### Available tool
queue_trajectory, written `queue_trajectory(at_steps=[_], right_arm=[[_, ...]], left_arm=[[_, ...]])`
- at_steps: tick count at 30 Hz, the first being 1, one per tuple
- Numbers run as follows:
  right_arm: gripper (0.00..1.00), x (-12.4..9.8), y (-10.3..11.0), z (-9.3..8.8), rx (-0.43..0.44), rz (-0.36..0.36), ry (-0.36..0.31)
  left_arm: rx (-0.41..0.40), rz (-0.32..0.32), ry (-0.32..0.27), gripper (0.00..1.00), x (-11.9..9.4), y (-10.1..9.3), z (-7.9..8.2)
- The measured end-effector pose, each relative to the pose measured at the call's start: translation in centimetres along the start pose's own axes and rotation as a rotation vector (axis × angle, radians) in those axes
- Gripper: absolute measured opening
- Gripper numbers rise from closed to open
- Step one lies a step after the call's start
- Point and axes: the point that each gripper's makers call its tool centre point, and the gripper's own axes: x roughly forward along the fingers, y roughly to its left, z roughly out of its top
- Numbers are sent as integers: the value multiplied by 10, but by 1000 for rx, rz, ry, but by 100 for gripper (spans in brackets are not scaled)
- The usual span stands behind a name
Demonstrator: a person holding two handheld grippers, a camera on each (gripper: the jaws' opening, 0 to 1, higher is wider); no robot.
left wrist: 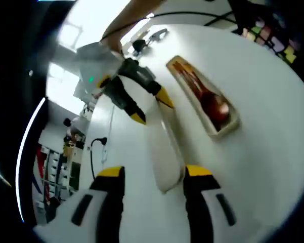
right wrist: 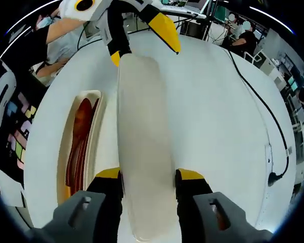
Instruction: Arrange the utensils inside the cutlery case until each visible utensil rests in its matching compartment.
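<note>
A long cream case lid is held above the white table between both grippers, one at each end. In the left gripper view my left gripper grips its near end, and the right gripper clamps the far end. In the right gripper view my right gripper is shut on the near end, with the left gripper at the far end. The open cutlery case lies beside the lid on the table. It holds reddish-brown wooden utensils, a spoon bowl among them.
The round white table has a black cable running to a plug near its edge. A sheet of coloured patches lies beyond the case. A person's arm and desks stand behind the table.
</note>
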Motion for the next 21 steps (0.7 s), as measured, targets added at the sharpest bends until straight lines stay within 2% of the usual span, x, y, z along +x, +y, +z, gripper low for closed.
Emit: queue_trajectory(at_steps=[3, 6, 9, 10, 11, 12, 13, 15, 16, 21], right_arm=[[33, 0, 3, 1, 0, 14, 1], [32, -1, 3, 1, 0, 9, 5], [27, -5, 1, 2, -3, -2, -2], [18, -7, -4, 1, -5, -30, 12], [6, -13, -19, -16, -48, -93, 122], [5, -5, -12, -21, -28, -68, 152], [5, 0, -8, -11, -23, -50, 94], [5, 0, -8, -10, -23, -52, 74], [4, 0, -8, -9, -20, -54, 70], [4, 0, -4, -7, -16, -87, 73]], left_arm=[[-132, -44, 28, 56, 3, -2, -8], [-276, -92, -8, 53, 4, -3, -6], [-330, -144, -5, 53, 5, -5, -3], [-357, -182, 1, 53, 4, -9, 0], [-385, -215, 5, 53, 4, -12, 3], [-407, -224, 2, 52, 4, -11, 8], [-405, -218, 21, 49, 4, -8, 9], [-378, -203, 36, 33, 10, -6, 16], [-369, -193, 45, 29, 14, -5, 17], [-338, -180, 91, 31, 26, -4, 15]])
